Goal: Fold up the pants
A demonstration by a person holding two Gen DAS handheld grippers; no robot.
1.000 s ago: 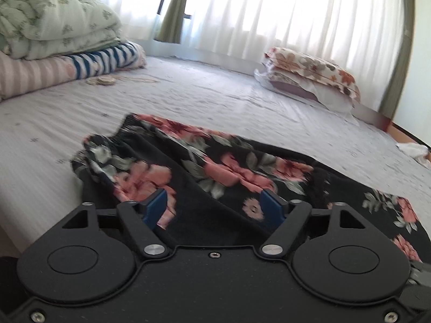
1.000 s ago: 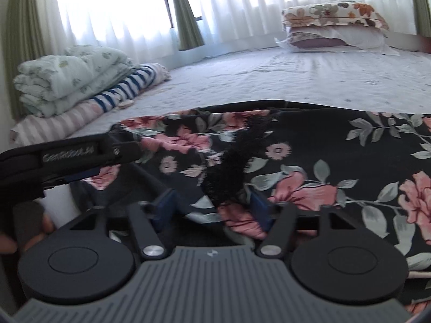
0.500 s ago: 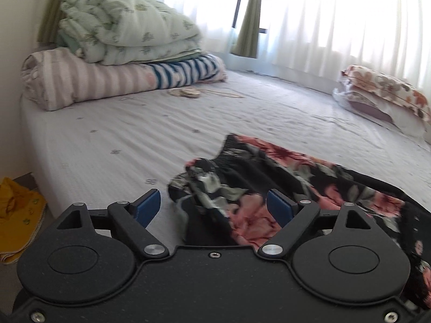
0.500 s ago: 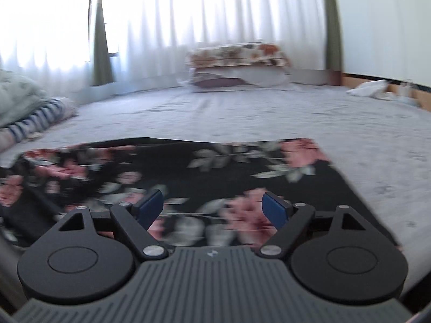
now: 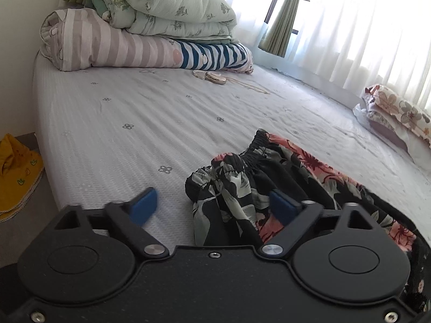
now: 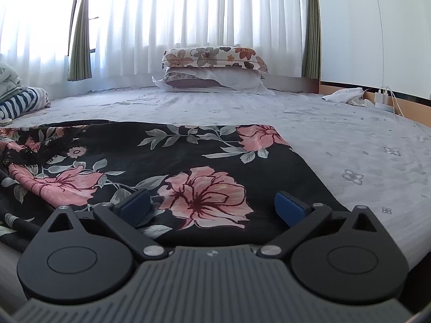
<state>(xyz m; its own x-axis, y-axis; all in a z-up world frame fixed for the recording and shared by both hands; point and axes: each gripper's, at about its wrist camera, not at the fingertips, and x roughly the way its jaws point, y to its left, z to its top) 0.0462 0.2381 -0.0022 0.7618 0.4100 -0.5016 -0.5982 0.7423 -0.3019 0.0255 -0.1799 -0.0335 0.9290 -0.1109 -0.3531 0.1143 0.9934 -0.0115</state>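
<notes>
So the pants (image 5: 269, 177), black with pink flowers and grey-green leaves, are lying on the bed (image 5: 134, 123), spread out on the pale grey sheet. The left gripper (image 5: 212, 206) is at the gathered elastic waistband end: the bunched fabric sits between the blue pads toward the right one, while the left pad is over bare sheet. Its jaws are closing, but the pads aren't pressing the cloth yet, so nothing is grasped.

The right gripper (image 6: 212, 206) is over the flat end of the pants (image 6: 167, 167), with a big pink flower right between its fingers. Its jaws are opening and stand wide apart, released, nothing clamped.

Beyond the left gripper, far left, there's a pile of folded bedding (image 5: 150, 27), a mint quilt on striped covers. Straight ahead of the right gripper are stacked floral pillows (image 6: 212, 64) against white curtains (image 6: 188, 13). Far right of it, a white charger (image 6: 382, 98) is plugged in by the wall.

No readable brand or text anywhere on the gear.
</notes>
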